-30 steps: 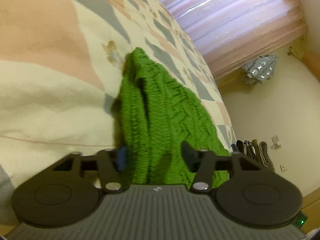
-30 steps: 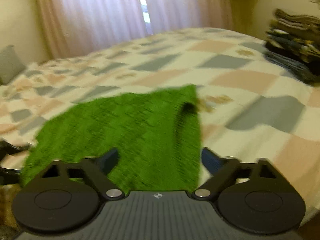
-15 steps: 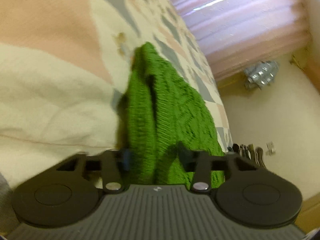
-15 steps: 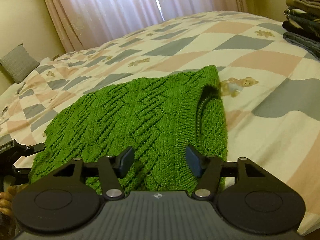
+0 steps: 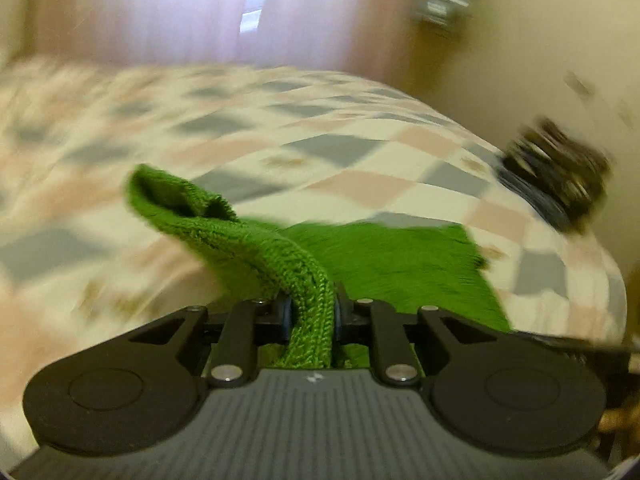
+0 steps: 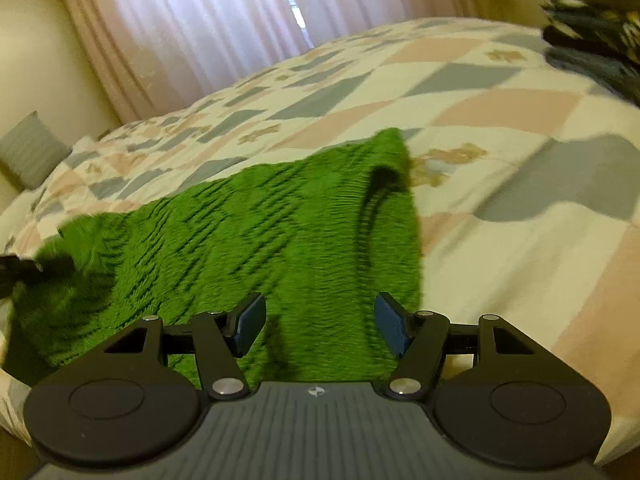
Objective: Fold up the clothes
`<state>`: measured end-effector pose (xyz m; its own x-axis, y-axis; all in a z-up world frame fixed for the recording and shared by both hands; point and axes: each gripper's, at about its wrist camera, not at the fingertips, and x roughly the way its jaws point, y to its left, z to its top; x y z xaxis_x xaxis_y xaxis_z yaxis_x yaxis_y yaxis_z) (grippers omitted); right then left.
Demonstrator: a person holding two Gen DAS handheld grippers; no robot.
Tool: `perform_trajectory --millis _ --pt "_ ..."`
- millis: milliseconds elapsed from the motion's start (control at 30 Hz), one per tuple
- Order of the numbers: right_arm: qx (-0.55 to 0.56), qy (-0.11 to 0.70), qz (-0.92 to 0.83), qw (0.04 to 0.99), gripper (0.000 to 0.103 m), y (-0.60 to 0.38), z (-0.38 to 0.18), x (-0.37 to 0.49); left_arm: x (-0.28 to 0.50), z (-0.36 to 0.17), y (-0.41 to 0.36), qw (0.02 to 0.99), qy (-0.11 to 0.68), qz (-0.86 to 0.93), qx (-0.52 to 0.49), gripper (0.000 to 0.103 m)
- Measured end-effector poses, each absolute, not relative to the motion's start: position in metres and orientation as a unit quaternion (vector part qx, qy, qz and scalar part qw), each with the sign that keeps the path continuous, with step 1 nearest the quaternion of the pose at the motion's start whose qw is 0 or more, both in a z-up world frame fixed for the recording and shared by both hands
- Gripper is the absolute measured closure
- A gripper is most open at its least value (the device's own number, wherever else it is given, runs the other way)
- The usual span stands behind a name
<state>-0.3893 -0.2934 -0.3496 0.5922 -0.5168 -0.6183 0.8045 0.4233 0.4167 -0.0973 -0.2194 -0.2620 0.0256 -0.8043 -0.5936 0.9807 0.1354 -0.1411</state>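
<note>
A green cable-knit sweater (image 6: 256, 236) lies spread on the patchwork quilt of the bed (image 6: 500, 112). In the left wrist view my left gripper (image 5: 311, 314) is shut on a bunched edge of the sweater (image 5: 256, 248), which is lifted off the quilt while the rest (image 5: 400, 260) lies flat. In the right wrist view my right gripper (image 6: 318, 326) is open, low over the sweater's near edge, with nothing between its blue pads (image 6: 248, 324). The left gripper shows as a dark blur at the far left (image 6: 16, 270).
A stack of folded dark clothes (image 6: 596, 28) sits at the bed's right side, also visible in the left wrist view (image 5: 556, 168). Pink curtains (image 6: 192, 28) hang behind the bed. A grey pillow (image 6: 28, 152) lies at the far left.
My left gripper has shut on the sweater's edge, lifted it and swung round towards the window. My right gripper has opened a little wider over the sweater's near edge.
</note>
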Motion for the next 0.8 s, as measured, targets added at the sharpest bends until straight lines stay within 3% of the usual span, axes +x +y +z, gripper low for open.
perform_trajectory --millis 133,267,400,800 --pt "0.399 0.155 -0.403 0.809 0.04 -0.306 -0.347 -0.418 -0.161 -0.271 -0.256 0.641 0.247 -0.695 0.215 0.087" --pt "0.48 0.066 -0.372 0.792 0.038 -0.336 -0.346 -0.457 -0.208 -0.313 -0.292 0.578 0.283 -0.716 0.271 0.087" --pt "0.542 0.024 -0.326 0.774 0.038 -0.364 -0.355 -0.472 -0.228 -0.33 -0.295 0.569 0.289 -0.715 0.285 0.078" --pt "0.623 0.085 -0.193 0.754 0.038 -0.418 -0.389 -0.398 -0.154 -0.281 -0.237 0.586 0.349 -0.716 0.149 0.075"
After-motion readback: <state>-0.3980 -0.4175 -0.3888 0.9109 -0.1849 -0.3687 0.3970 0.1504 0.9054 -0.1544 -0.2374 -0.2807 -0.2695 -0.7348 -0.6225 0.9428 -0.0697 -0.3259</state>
